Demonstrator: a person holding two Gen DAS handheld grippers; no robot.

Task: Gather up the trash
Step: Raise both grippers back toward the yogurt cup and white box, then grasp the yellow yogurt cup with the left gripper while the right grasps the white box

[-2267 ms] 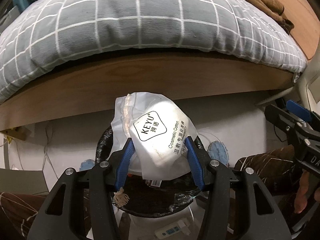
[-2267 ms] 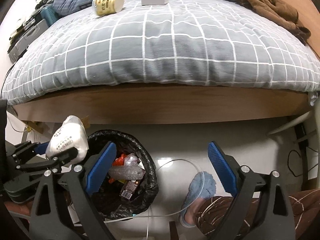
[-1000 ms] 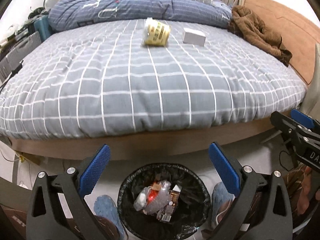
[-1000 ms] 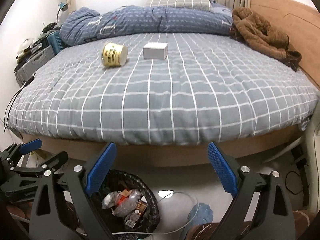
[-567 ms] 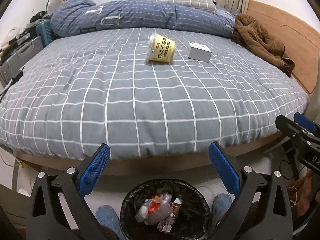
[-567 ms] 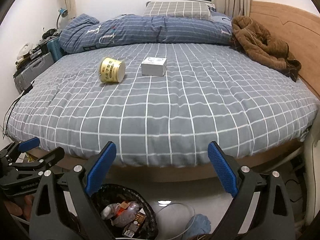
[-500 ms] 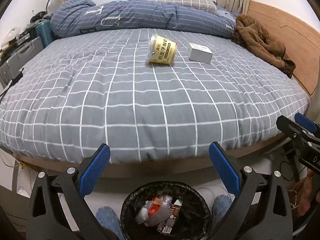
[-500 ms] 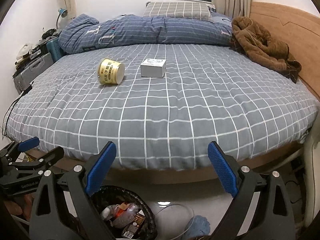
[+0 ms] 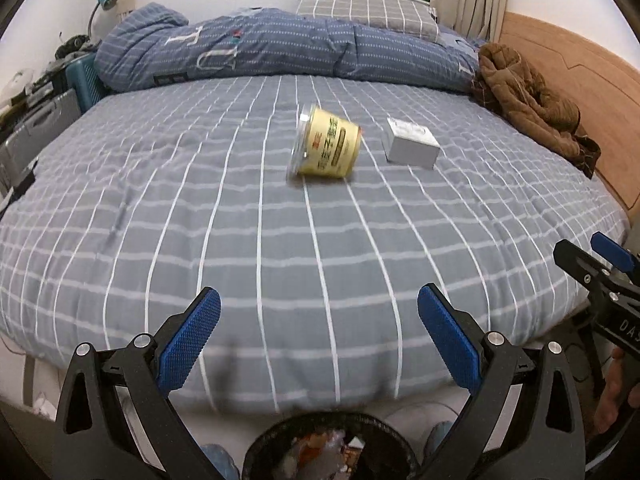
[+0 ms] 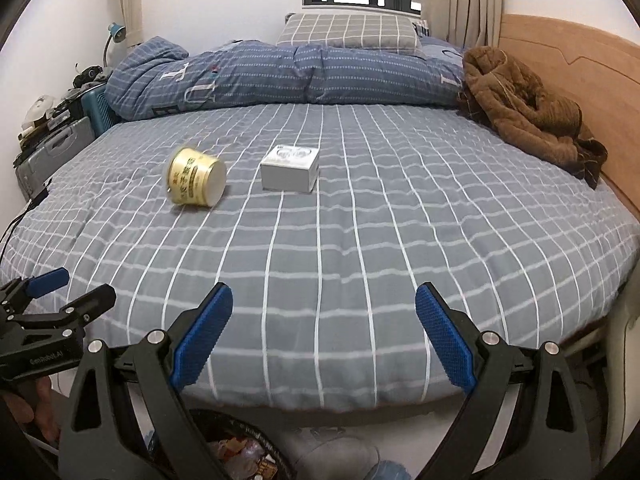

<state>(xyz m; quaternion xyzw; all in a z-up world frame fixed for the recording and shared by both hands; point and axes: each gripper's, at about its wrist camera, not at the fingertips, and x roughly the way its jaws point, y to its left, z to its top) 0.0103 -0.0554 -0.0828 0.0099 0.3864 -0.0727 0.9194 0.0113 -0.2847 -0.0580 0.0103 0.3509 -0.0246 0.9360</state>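
1. The yellow cup (image 9: 326,147) lies on its side on the grey checked bed (image 9: 280,248), just above the centre of the left wrist view. Its wide clear-lidded mouth faces left there and its narrower base faces right. In the right wrist view it sits in the upper left, base toward the camera.

2. It looks like a thin-walled paper or plastic food tub, so probably light and easily crushed. The printed wall looks smooth and tapers, so a grip near the base could slide off. My guess is that the best hold is across the middle of the body or nearer the stiffer rim. On its side on soft bedding it may roll when nudged.

3. The white box (image 9: 411,145) rests flat just right of the cup, close to it but apart. It looks like light, stiff card with square faces, so it should be easy to pinch across two opposite sides, though hard pressure might dent it.

4. The left claw (image 9: 318,344) is spread wide and empty at the bottom of its frame, well short of both items. The right claw (image 10: 324,338) is likewise wide apart and holds nothing.

5. The black-lined bin (image 9: 332,446) sits on the floor at the bottom edge, below the foot of the bed, with wrappers inside.

6. A brown garment (image 9: 528,100) is heaped at the upper right beside the wooden headboard.
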